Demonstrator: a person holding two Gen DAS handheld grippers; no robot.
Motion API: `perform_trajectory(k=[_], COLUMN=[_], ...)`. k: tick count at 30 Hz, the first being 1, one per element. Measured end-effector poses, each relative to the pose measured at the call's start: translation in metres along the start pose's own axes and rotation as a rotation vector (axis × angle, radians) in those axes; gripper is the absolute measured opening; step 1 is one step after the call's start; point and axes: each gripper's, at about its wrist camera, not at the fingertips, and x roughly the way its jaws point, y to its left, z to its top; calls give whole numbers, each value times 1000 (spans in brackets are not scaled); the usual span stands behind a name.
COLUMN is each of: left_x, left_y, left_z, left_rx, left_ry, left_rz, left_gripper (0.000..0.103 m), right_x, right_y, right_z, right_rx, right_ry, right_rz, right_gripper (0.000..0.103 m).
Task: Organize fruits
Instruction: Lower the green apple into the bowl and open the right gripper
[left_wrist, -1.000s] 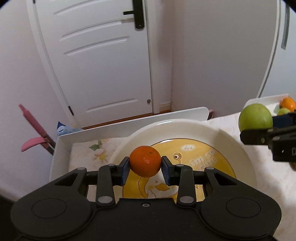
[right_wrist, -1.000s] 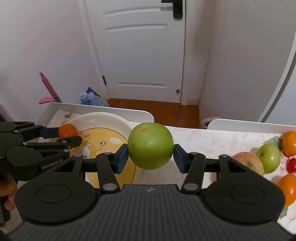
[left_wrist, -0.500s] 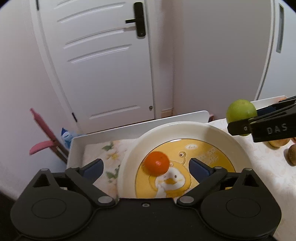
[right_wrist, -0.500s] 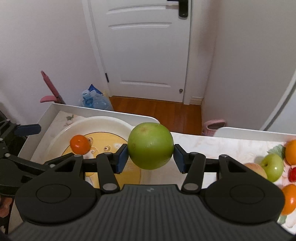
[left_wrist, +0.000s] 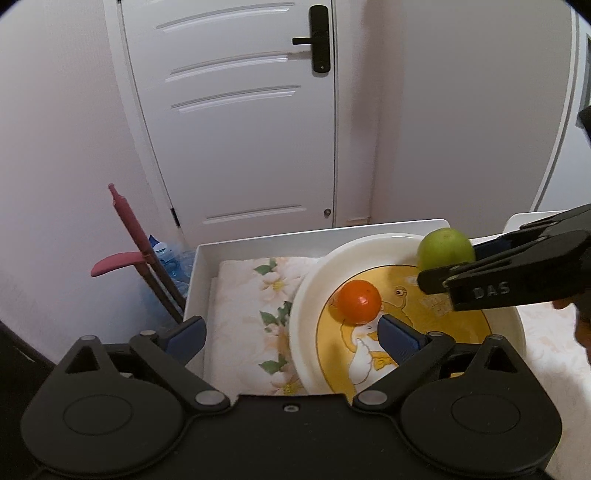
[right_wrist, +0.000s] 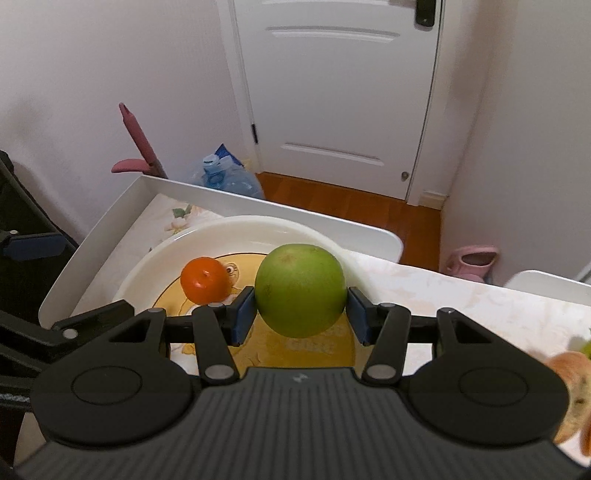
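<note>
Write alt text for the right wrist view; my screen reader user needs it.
The right gripper clamps a round green apple above a white plate with a yellow duck picture, where a small orange tangerine lies. The plate sits in a white tray before a closed white door.

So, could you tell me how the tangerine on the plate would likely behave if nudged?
The tangerine is round, so it would probably roll. The plate's raised rim should likely contain it. It looks light and firm.

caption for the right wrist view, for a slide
Right hand-held gripper holds a green apple above the plate, beside an orange.
</note>
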Motion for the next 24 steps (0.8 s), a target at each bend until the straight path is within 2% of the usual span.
perform_trajectory(k=[4, 6, 7, 8, 24], left_x=[-2, -4, -5, -6, -28], left_y=[5, 4, 4, 4, -1], left_z=[-1, -2, -3, -3, 0], left_rx=[-11, -9, -7, -5, -11], left_ry=[-1, -1, -2, -2, -34], left_rz=[1, 4, 5, 7, 22], left_gripper=[101, 101, 101, 101, 101], right_x=[3, -2, -7, -11, -54], right_y=[2, 2, 2, 3, -8], right_z=[0, 0, 0, 0, -7], right_rx=[2, 6, 6, 6, 69], right_ry=[-9, -41, -62, -84, -117], right_rz=[4, 1, -7, -15, -46], right_gripper=[69, 83, 98, 103, 103])
